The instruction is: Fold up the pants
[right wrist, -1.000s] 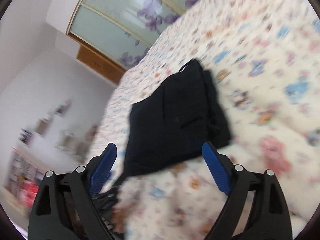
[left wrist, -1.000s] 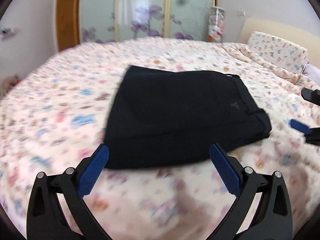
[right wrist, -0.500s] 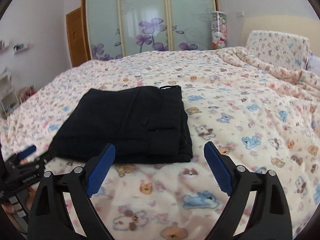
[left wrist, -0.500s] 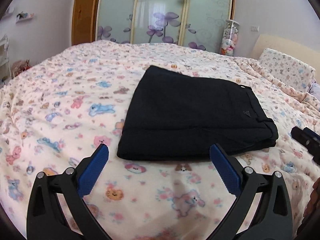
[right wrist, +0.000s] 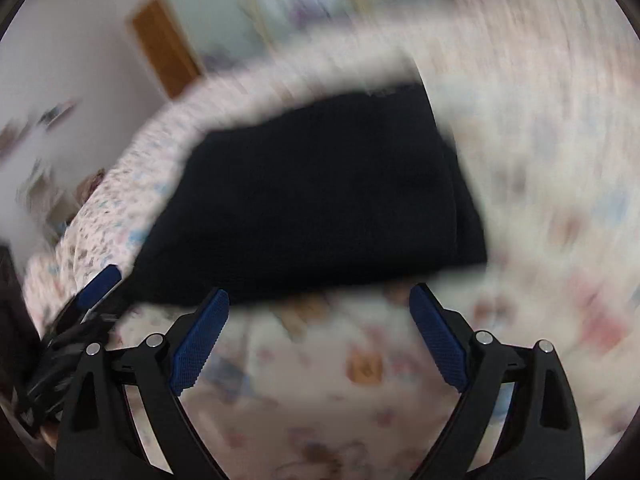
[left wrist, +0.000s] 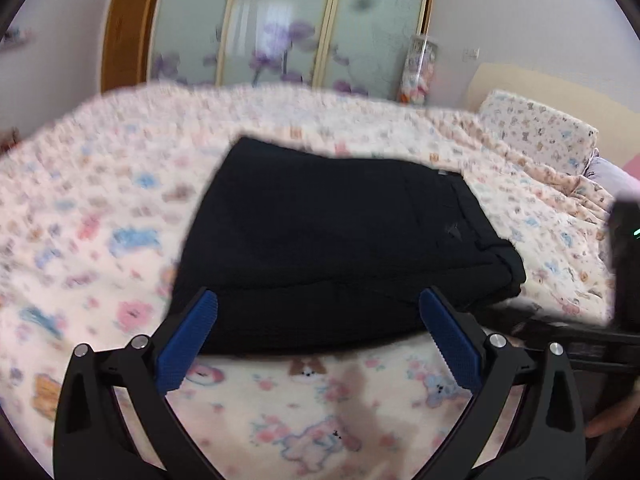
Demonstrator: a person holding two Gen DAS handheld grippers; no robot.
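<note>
In the left wrist view, the left hand-held gripper stood nearest the camera with its blue-padded fingers spread wide and nothing between them; its fingertips overlapped the near edge of the pants in the picture, though contact could not be confirmed. The right hand-held gripper was likewise spread and empty, positioned just short of the same near edge. The pants, black and folded into a compact rectangle, lay flat on the bed, which was covered by a pink cartoon-print quilt. Beyond the pants, a matching pillow rested at the headboard. Farthest away stood a frosted sliding wardrobe with purple flower motifs. The right wrist view was heavily motion-blurred.
</note>
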